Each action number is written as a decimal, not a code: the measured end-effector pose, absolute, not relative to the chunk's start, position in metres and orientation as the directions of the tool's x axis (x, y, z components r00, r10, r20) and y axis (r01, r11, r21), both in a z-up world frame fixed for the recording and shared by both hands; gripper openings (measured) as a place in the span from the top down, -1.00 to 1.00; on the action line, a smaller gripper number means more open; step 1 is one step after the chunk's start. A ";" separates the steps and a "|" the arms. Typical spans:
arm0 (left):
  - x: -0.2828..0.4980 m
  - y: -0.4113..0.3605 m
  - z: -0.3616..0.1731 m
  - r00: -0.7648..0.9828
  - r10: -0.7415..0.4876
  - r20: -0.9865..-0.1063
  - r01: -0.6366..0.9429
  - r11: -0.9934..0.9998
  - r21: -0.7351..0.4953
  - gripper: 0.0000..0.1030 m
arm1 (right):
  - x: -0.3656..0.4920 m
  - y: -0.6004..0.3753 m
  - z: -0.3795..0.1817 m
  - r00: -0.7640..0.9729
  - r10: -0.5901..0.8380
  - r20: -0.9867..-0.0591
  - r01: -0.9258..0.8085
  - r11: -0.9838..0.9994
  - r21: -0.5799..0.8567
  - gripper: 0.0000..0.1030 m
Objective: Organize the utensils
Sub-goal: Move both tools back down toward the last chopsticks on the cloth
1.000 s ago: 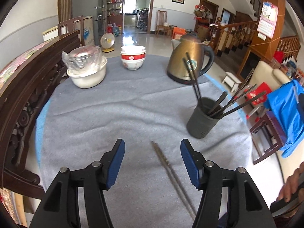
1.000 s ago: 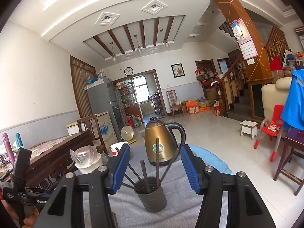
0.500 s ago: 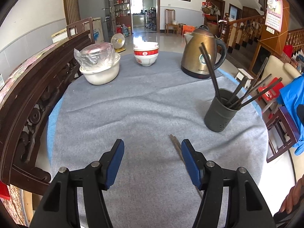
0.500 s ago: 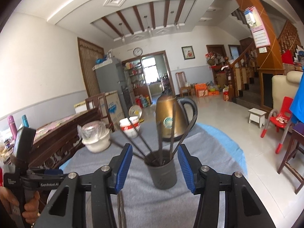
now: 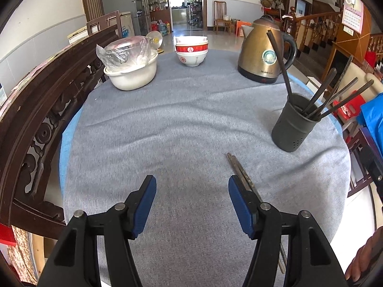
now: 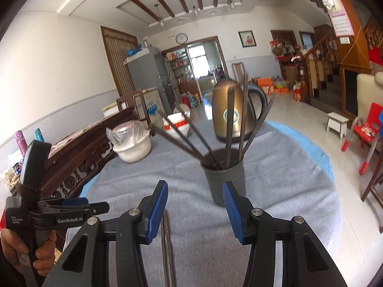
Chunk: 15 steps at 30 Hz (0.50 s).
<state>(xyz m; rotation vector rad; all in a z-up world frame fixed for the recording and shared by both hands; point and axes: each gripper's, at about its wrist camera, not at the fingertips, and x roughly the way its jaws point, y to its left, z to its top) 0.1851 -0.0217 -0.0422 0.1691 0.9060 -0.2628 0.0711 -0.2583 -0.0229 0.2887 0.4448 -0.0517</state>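
A pair of brown chopsticks [image 5: 239,171] lies on the grey cloth, and its near half runs under the right finger of my left gripper [image 5: 191,186]. That gripper is open and empty, a little left of the pair. A dark grey holder cup [image 5: 292,129] with several dark chopsticks stands to the right. In the right wrist view the holder [image 6: 225,181] stands just beyond my right gripper [image 6: 195,191], which is open with nothing between its pads. The loose chopsticks [image 6: 167,239] lie below its left finger.
A gold kettle [image 5: 263,55], stacked red-and-white bowls [image 5: 191,52] and a white bowl with a plastic-wrapped dish [image 5: 131,69] stand along the far side. A carved wooden bench back [image 5: 36,110] borders the table on the left. A hand [image 6: 40,253] holds the left tool.
Both grippers came down toward the table. The right one tipped downward, closed in on the holder and narrowed its jaws a little. The loose chopsticks now lie under the left gripper's right finger.
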 end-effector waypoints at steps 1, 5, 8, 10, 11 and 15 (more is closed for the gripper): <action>0.185 -0.023 -0.045 0.587 -0.146 -0.796 0.295 0.955 0.042 -0.24 | 0.073 -0.258 -0.027 0.896 0.022 -0.444 0.111 0.956 0.271 0.00; 0.184 -0.028 -0.052 0.579 -0.126 -0.806 0.303 0.951 0.069 -0.24 | 0.081 -0.258 -0.039 0.875 0.038 -0.483 0.117 0.951 0.285 0.00; 0.184 -0.031 -0.057 0.570 -0.121 -0.813 0.312 0.947 0.078 -0.25 | 0.086 -0.259 -0.046 0.860 0.048 -0.509 0.124 0.946 0.299 0.00; 0.184 -0.033 -0.061 0.560 -0.120 -0.820 0.316 0.945 0.078 -0.26 | 0.088 -0.262 -0.051 0.852 0.051 -0.520 0.134 0.941 0.312 0.00; 0.185 -0.033 -0.062 0.556 -0.119 -0.822 0.317 0.945 0.077 -0.26 | 0.089 -0.264 -0.053 0.849 0.051 -0.526 0.139 0.939 0.315 0.00; 0.185 -0.035 -0.071 0.533 -0.112 -0.839 0.320 0.944 0.077 -0.26 | 0.089 -0.271 -0.060 0.838 0.048 -0.543 0.160 0.930 0.331 0.00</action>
